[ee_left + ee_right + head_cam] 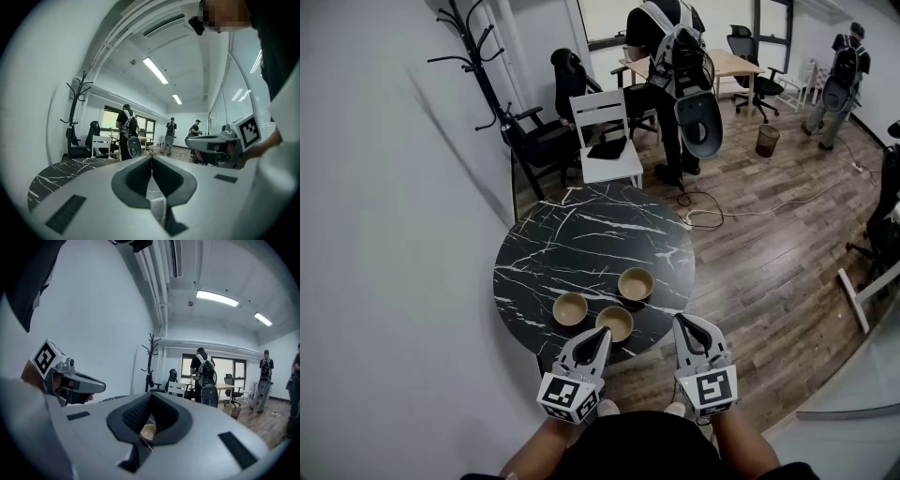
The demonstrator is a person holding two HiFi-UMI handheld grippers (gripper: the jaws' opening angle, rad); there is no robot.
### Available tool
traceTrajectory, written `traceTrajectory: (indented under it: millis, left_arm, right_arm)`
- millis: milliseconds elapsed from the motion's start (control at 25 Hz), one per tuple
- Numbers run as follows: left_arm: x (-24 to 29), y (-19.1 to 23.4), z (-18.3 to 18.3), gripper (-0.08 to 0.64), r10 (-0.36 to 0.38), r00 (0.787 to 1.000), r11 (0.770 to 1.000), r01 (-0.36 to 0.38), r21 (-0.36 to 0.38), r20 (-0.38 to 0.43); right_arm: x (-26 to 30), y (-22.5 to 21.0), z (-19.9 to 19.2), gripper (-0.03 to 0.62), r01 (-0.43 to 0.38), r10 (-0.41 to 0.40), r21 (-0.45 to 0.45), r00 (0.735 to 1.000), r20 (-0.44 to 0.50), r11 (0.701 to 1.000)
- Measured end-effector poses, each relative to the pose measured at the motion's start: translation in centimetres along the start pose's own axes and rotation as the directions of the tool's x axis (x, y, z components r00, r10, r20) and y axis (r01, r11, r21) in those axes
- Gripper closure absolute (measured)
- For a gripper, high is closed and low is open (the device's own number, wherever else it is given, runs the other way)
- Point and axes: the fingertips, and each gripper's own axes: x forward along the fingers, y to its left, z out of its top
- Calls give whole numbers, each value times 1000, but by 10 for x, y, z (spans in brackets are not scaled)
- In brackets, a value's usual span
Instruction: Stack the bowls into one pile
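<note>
Three tan bowls stand apart near the front edge of a round black marble table (pixel 581 239): one at the left (pixel 570 308), one at the front (pixel 615 323), one further back on the right (pixel 636 283). My left gripper (pixel 601 336) is shut and empty, its tip just over the table edge beside the front bowl. To the right of the bowls my right gripper (pixel 679 322) is shut and empty, off the table's rim. In the right gripper view a bowl (pixel 147 431) shows through the gap under the closed jaws (pixel 151 395). The left gripper view shows its jaws (pixel 151 158) meeting with nothing between them.
A white chair (pixel 608 139), black office chairs and a coat rack (pixel 476 66) stand behind the table. Two people (pixel 673 56) (pixel 842 75) stand further back. Cables (pixel 722 211) lie on the wooden floor to the right, near a waste bin (pixel 767 141).
</note>
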Motion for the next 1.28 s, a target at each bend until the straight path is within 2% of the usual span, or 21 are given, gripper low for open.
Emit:
traceTrajectory:
  millis: [200,400,720,920,1080,1280]
  left_arm:
    - [-9,23,-8,545,12,1000,1000,-13,-12,-19]
    - [-19,35,-13,544,7,1000,1000,-7,-19,-24]
    - [-41,63,-15,544,22,999,1000,-22,-16,-24]
    - [-51,82,-17,544,16,1000,999,-17,-30,-16]
    - [-57,99,-19,544,14,1000,999,-15,-42,-16]
    - [-63,111,-17,545,-1,1000,999,1,-36,8]
  right_arm:
    - [16,13,6,586,-5,5,-4,1000,15,1000]
    - [22,32,18,586,-25,27,-59,999,24,998]
    - [33,47,22,584,1,-3,31,998,63,1000]
    - [43,62,12,584,19,-21,45,999,33,999]
    - [50,78,13,584,27,-27,23,1000,7,999]
    - [56,88,8,584,73,-73,34,997,-4,997]
